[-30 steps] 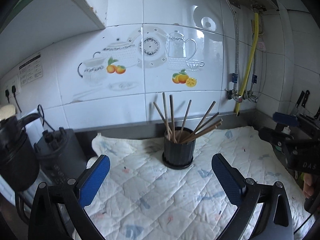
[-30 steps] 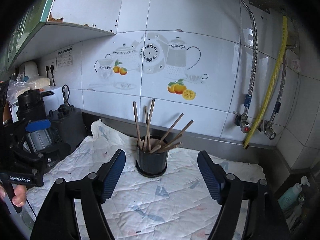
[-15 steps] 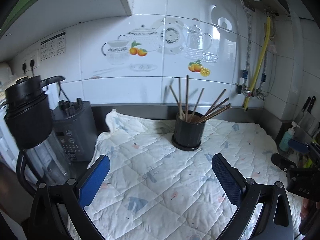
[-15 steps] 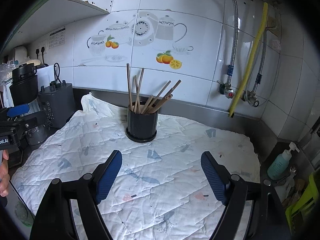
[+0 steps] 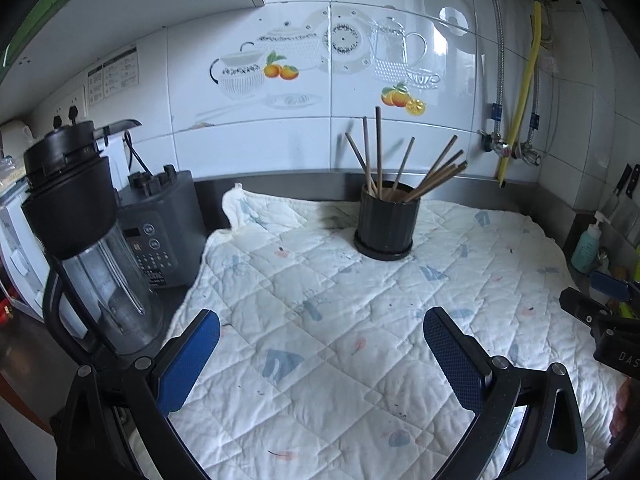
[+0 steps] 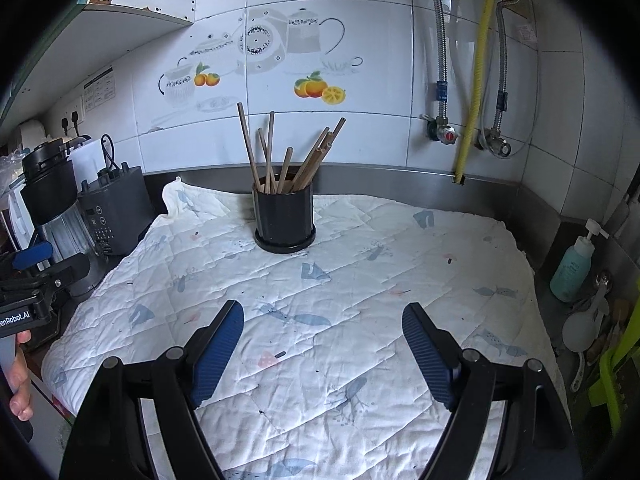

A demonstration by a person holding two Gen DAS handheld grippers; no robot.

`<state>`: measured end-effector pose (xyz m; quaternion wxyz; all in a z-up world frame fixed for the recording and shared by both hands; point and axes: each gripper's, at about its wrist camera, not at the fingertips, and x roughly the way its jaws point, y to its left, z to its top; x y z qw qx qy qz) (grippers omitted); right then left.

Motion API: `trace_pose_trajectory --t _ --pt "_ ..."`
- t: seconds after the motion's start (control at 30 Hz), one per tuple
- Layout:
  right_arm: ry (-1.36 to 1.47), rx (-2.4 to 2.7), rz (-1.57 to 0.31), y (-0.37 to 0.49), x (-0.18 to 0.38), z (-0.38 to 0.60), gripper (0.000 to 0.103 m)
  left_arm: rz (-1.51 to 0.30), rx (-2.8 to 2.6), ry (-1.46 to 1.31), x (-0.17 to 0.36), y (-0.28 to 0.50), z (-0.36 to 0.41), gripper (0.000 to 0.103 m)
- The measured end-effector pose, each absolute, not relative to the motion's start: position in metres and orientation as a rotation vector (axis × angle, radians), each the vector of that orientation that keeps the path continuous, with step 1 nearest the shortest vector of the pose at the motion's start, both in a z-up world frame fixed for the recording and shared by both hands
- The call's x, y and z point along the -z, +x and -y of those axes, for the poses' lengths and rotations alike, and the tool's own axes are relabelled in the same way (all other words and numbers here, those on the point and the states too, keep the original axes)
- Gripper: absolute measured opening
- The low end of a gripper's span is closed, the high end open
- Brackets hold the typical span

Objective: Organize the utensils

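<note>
A black ribbed holder (image 5: 385, 224) stands on the white quilted cloth (image 5: 320, 340) near the back wall, with several brown chopsticks (image 5: 404, 164) fanned out in it. It also shows in the right wrist view (image 6: 285, 220), its chopsticks (image 6: 280, 156) upright and leaning. My left gripper (image 5: 322, 356) is open and empty, well in front of the holder. My right gripper (image 6: 322, 354) is open and empty, also well short of it. Each gripper shows at the edge of the other's view, the right one (image 5: 600, 320) and the left one (image 6: 36, 276).
A blender jug (image 5: 80, 232) and its grey base (image 5: 160, 220) stand left of the cloth. A soap bottle (image 6: 572, 264), spoons and a green rack (image 6: 616, 364) sit in the recess at the right. Pipes and a yellow hose (image 6: 476, 68) run down the tiled wall.
Both grippers have drawn back from the holder, which now looks smaller and farther. Both stayed open and empty. The holder and chopsticks have not moved.
</note>
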<state>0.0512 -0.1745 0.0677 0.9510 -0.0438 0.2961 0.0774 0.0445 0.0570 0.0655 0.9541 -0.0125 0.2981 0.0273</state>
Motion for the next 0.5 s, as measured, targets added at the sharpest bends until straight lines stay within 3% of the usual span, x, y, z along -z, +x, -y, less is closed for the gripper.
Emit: trace_pose_trajectory --t 0.5 --pt "-0.070 -0.164 -0.624 0.052 -0.060 0.178 0.089 -0.638 -0.055 0.006 -0.052 0.051 -0.045 0.103"
